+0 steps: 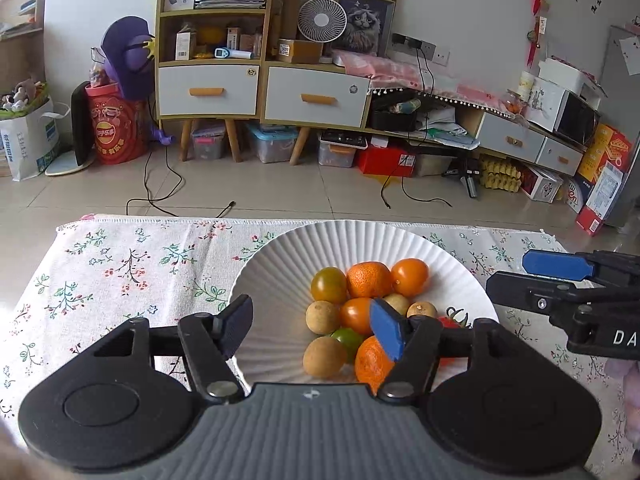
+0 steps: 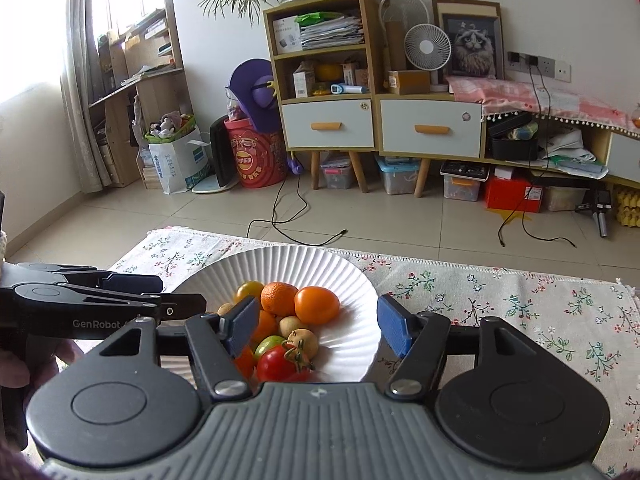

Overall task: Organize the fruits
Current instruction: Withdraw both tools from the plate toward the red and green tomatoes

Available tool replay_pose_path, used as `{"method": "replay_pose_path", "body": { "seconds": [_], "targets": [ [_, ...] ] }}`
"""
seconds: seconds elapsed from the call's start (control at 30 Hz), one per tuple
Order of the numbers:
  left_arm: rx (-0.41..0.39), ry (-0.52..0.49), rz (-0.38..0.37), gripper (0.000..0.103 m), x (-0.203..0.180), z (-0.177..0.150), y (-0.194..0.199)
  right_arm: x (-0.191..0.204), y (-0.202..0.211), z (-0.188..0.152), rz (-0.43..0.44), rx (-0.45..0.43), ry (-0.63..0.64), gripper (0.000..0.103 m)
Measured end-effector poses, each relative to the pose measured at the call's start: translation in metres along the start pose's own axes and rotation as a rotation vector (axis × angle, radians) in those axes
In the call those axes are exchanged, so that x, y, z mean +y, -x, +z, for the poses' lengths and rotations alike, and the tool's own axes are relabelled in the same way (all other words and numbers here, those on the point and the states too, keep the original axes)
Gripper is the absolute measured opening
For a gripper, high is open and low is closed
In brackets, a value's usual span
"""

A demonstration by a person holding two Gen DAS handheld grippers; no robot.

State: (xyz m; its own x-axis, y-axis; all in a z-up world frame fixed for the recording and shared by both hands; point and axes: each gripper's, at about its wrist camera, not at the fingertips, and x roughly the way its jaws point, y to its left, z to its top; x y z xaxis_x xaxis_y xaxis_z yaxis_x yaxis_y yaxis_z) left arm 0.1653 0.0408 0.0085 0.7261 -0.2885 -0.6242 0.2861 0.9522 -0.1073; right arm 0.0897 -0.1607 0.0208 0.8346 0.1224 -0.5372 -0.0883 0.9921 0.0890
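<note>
**Operator:** Nearest my lens is the left claw (image 1: 312, 330), fingers spread with nothing between them, hanging over the near rim of the white paper plate (image 1: 280, 264). I've got it parted so it can drop around a single fruit.

**Observer:** And the other one?

**Operator:** The right claw (image 2: 318, 328) is also spread and empty, angled down at the same plate from the opposite side. Neither pad touches fruit.

**Observer:** Where's the fruit, then?

**Operator:** All heaped in the middle of the plate, which sits on the bench under a floral cloth (image 1: 120, 264). There are mandarins (image 1: 368, 279), an orange tomato (image 1: 410, 276), pale brown longans (image 1: 323, 317), a green tomato (image 1: 347, 338), and a red tomato (image 2: 280, 362) with its stalk on the right claw's side.

**Observer:** Why both claws over one pile?

**Operator:** My guess: the pieces touch each other, so I'd want one claw per side to lift without rolling the rest. Nothing is sorted yet, as far as I can judge.
</note>
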Motion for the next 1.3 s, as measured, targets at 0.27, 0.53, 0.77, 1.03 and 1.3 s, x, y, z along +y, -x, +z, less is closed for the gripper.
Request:
{"method": "replay_pose_path", "body": {
  "seconds": [0.27, 0.53, 0.77, 1.03, 1.3],
  "targets": [
    [0.002, -0.071, 0.020, 0.087, -0.005, -0.008, 0.023, 0.011, 0.018, -0.006, -0.030, 0.016, 0.019, 0.084],
    [0.027, -0.085, 0.021, 0.096, -0.001, -0.019, 0.038, 0.021, 0.031, -0.013, -0.051, 0.049, 0.028, 0.093],
    [0.046, -0.059, 0.025, 0.099, 0.005, -0.028, 0.048, 0.033, 0.041, -0.022, -0.047, 0.059, 0.046, 0.099],
    [0.063, -0.068, 0.032, 0.099, 0.013, -0.046, 0.054, 0.042, 0.038, -0.038, -0.017, 0.089, 0.052, 0.100],
    [0.060, -0.087, 0.031, 0.099, 0.021, -0.062, 0.058, 0.058, 0.036, -0.057, -0.007, 0.117, 0.089, 0.102]
  ]
}}
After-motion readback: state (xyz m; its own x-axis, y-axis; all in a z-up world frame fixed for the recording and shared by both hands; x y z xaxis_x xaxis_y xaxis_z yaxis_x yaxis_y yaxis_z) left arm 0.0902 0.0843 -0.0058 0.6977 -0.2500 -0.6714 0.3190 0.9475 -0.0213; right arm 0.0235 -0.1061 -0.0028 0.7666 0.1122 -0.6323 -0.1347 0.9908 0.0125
